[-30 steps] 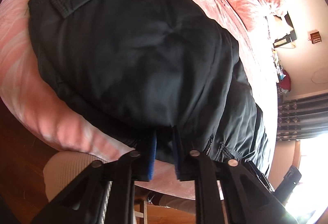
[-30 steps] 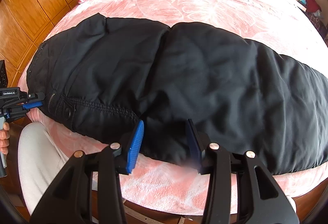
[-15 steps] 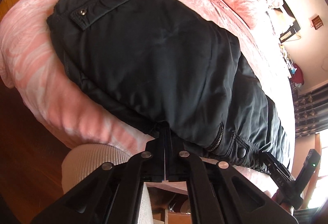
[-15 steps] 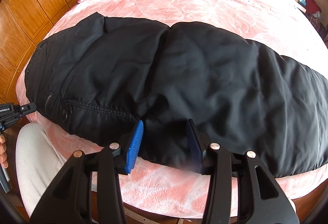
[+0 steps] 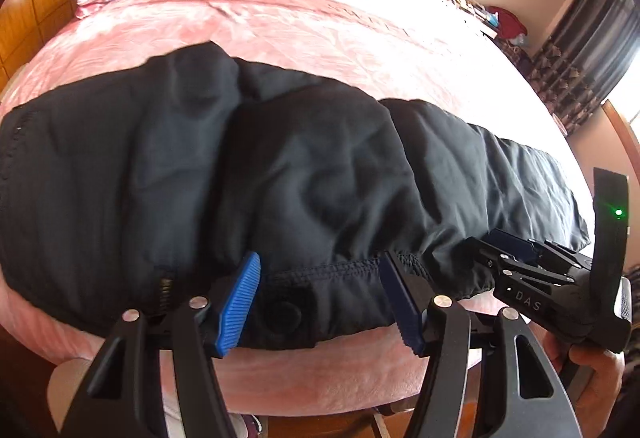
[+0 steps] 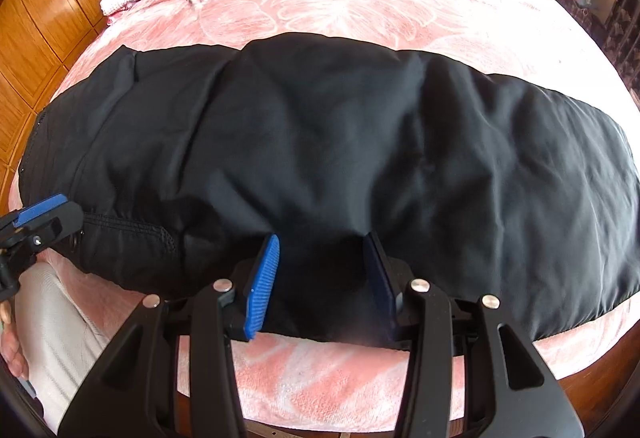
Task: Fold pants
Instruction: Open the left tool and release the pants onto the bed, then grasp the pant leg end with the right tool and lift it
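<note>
Left tool (image 5: pixel 320 298) is opening over the pants (image 5: pixel 280 165) at the bed's (image 5: pixel 320 374) near edge; right tool (image 6: pixel 320 278) stands unclenched astride the fabric, so slippery folds may slide off.

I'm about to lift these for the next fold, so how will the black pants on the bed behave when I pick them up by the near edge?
The black pants look puffy and creased, so they will probably sag and drape rather than hold shape. The fabric has a slight sheen, so it may slip between pads. Spread wide across the pink bedspread, they likely need both grippers to lift evenly.
</note>
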`<state>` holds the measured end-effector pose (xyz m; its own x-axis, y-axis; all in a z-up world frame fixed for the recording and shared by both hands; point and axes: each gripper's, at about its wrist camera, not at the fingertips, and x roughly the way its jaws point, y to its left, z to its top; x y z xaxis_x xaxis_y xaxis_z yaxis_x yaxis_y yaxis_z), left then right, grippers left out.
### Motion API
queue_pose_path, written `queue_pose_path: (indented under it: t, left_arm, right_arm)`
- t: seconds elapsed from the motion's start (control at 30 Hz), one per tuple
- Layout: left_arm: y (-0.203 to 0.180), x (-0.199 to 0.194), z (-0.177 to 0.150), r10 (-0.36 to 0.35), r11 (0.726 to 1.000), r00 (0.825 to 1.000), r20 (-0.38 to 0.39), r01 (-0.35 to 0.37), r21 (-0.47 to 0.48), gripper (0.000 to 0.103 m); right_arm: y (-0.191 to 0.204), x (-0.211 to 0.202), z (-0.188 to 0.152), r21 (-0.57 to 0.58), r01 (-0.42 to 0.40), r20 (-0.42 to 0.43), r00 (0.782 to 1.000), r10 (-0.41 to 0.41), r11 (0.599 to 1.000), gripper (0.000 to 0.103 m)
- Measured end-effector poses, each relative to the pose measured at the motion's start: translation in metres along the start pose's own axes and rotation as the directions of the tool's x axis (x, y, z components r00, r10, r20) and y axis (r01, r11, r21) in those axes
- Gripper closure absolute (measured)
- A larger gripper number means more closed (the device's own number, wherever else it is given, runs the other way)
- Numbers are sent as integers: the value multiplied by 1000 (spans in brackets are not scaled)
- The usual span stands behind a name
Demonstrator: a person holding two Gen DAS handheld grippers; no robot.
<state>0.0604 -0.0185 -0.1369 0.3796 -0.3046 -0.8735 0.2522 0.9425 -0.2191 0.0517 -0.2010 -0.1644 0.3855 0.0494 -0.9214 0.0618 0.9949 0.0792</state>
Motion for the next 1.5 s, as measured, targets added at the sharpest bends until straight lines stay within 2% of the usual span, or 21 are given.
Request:
queue_pose_path:
  t: [0.07, 0.17, 0.27, 0.4, 0.47, 0.57, 0.63, 0.8, 0.87, 1.0, 1.07, 1.27, 1.5]
  left_arm:
    - [-9, 18, 0, 59, 997, 998, -29, -58, 51, 40]
    - [-15, 22, 2, 87, 994, 996, -37, -84, 70, 40]
    - [-25, 9, 7, 68, 996, 998, -11, -67, 63, 41]
    - [-64, 0, 13, 3, 992, 1000, 11, -4, 129, 40]
    - [-83, 7, 16, -33, 988, 999, -4, 33, 152, 39]
    - [-108, 22, 20, -15, 982, 1000, -15, 18, 188, 38]
    - [-117, 32, 20, -6, 984, 1000, -24, 10, 178, 19]
    - [-119, 49, 17, 16, 991, 999, -38, -11, 135, 14]
    - [-114, 49, 14, 12, 993, 999, -41, -6, 121, 13]
    - [-109, 50, 13, -3, 995, 999, -47, 8, 103, 9]
    - [-106, 49, 12, -16, 996, 999, -46, 20, 83, 4]
    - [-105, 52, 9, -18, 994, 999, -42, 22, 104, 4]
    - [-96, 56, 12, -55, 995, 997, -48, 59, 83, 4]
  right_arm:
    - [-3, 0, 1, 2, -15, -1, 1000, 15, 1000, 58]
    - [-16, -11, 0, 28, -50, 20, 999, 49, 998, 59]
    - [-48, -31, -1, 85, -26, 67, 998, 20, 996, 59]
    - [-116, -55, -8, 215, 42, 98, 993, -64, 976, 58]
    - [-154, -63, -17, 285, 94, 94, 988, -125, 954, 58]
    - [-210, -73, -37, 407, 141, 78, 979, -188, 903, 58]
    - [-243, -81, -53, 478, 168, 66, 972, -226, 862, 58]
    - [-300, -91, -89, 596, 156, 54, 971, -233, 788, 53]
    - [-308, -92, -96, 598, 146, 63, 972, -228, 788, 52]
    - [-318, -90, -104, 620, 94, 84, 979, -185, 779, 44]
    - [-318, -90, -107, 623, 90, 87, 979, -183, 777, 41]
    - [-317, -79, -105, 625, 31, 114, 985, -131, 780, 40]
    - [-328, -65, -98, 641, -49, 159, 985, -70, 766, 31]
